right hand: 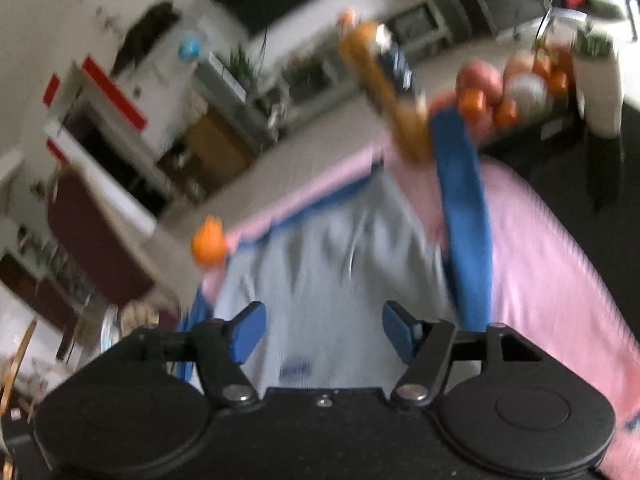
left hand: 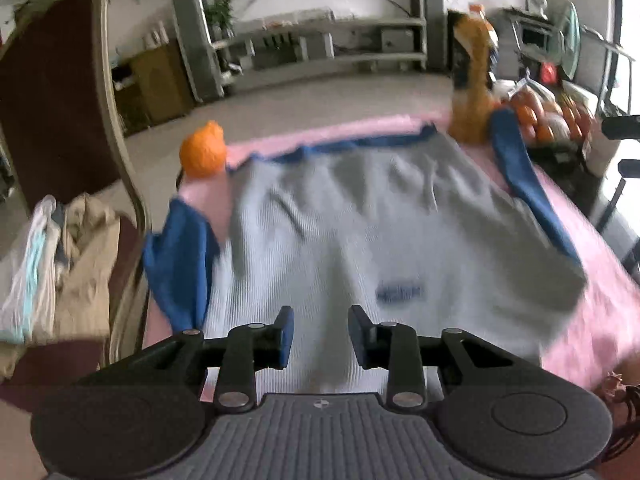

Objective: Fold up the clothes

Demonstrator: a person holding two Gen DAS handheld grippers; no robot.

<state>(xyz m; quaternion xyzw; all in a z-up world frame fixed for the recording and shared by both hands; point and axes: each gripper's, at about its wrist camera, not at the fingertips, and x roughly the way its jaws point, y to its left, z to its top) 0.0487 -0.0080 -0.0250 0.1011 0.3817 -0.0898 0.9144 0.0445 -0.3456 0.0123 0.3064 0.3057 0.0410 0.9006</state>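
Grey sweater (left hand: 360, 232) with blue sleeves lies spread flat on the pink-covered tabletop (left hand: 600, 264), straight ahead of both claws, long axis running away from them, blue hem band at the far edge. Left claw (left hand: 320, 336) and right claw (right hand: 324, 332) both gape apart, empty, over the near end. Left sleeve (left hand: 176, 264) droops off the edge; right sleeve (right hand: 468, 216) lies straight. Motion blur; near edge hidden by the claws.

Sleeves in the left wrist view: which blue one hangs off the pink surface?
The left blue sleeve, beside the chair, droops over the edge; the right blue sleeve lies flat on the pink cover.
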